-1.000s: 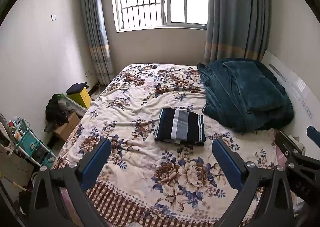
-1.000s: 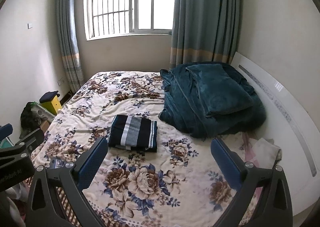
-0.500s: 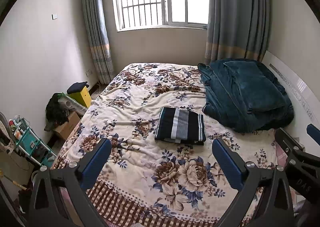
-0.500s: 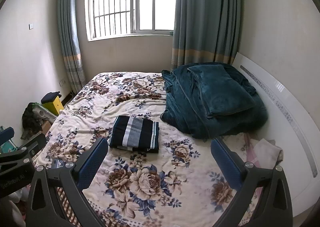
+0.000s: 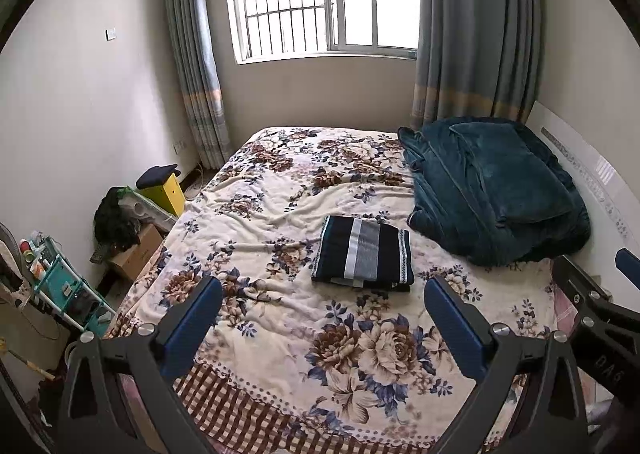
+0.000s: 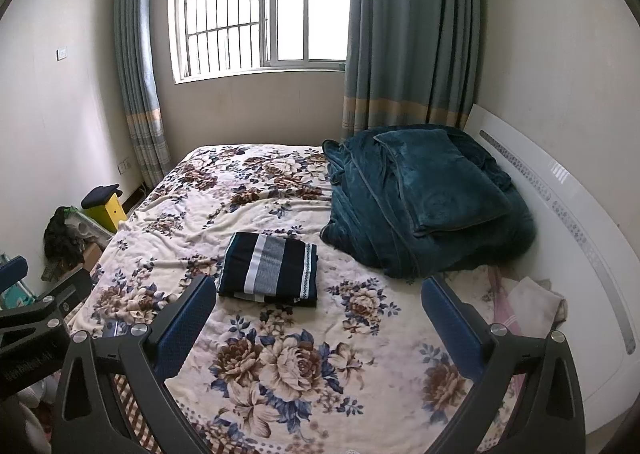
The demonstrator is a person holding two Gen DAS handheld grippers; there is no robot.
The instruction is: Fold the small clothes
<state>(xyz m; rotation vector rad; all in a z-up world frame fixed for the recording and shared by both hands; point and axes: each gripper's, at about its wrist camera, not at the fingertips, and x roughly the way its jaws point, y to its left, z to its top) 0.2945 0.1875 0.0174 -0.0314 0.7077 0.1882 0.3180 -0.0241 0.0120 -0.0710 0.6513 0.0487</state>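
A folded dark navy garment with white and grey stripes (image 5: 364, 254) lies flat in the middle of the floral bedspread (image 5: 280, 213); it also shows in the right wrist view (image 6: 269, 270). My left gripper (image 5: 322, 318) is open and empty, held above the near part of the bed, well short of the garment. My right gripper (image 6: 318, 318) is open and empty, also held back from the garment. Each gripper shows at the edge of the other's view.
A heaped teal blanket (image 5: 496, 189) lies on the bed's right side by the white headboard (image 6: 560, 221). Left of the bed stand a yellow box (image 5: 164, 189), a cardboard box (image 5: 136, 254) and a teal shelf rack (image 5: 64, 294). Window and curtains are behind.
Both grippers have drifted slightly back and up from the bed; the garment has not moved. Both stay open.
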